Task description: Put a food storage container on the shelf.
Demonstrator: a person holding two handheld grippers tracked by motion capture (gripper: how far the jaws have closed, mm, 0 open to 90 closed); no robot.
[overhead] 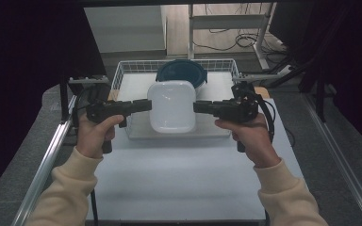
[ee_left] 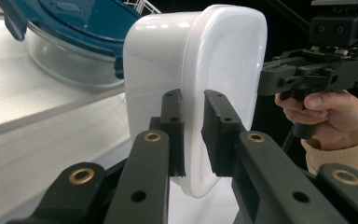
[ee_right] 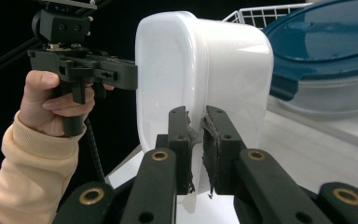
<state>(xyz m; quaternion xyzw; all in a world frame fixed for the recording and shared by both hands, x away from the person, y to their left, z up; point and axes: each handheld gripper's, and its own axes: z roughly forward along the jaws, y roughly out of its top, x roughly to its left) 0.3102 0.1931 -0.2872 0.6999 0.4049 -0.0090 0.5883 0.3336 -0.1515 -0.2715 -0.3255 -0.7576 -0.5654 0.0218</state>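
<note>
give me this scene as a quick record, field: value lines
held item: white lidded container, lifted above the basket
left gripper: shut on the container's left rim
right gripper: shut on the container's right rim
behind it: glass bowl with blue lid
basket: white wire basket on the table

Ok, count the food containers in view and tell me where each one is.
2. The white container is held between the left gripper and the right gripper, above the wire basket's front edge. The blue-lidded glass container sits in the basket behind it. Others may be hidden behind these.
</note>
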